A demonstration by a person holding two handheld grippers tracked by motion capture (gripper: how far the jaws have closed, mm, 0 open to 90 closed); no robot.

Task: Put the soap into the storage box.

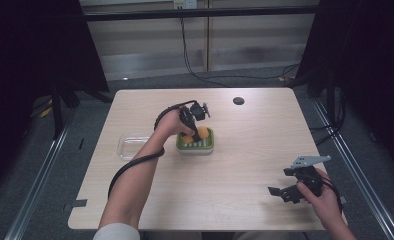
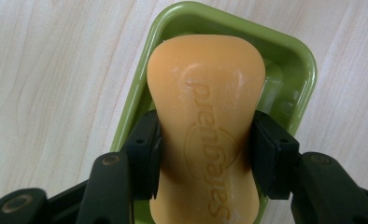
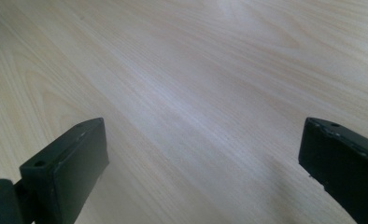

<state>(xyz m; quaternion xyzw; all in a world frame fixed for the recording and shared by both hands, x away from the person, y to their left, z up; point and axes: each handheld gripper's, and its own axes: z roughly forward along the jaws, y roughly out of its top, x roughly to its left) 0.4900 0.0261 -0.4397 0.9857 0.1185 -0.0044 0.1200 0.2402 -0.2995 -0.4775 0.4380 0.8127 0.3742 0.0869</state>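
An orange bar of soap [image 2: 205,121] with embossed lettering sits between the pads of my left gripper [image 2: 205,156], which is shut on its narrow waist. Under it lies a green soap dish [image 2: 294,60]. From the high view, the left gripper [image 1: 199,131] points down into the green soap dish [image 1: 207,145] at the table's middle, with the orange soap [image 1: 188,139] showing beside the fingers. My right gripper [image 1: 281,193] rests near the front right of the table, held by a hand. Its jaws stand wide apart in the right gripper view [image 3: 203,163], with bare wood between them.
A clear plastic lid or tray [image 1: 129,145] lies just left of the green dish. A small black round disc [image 1: 238,100] sits near the table's far edge. The light wooden table [image 1: 255,150] has dark curtains and metal rails around it.
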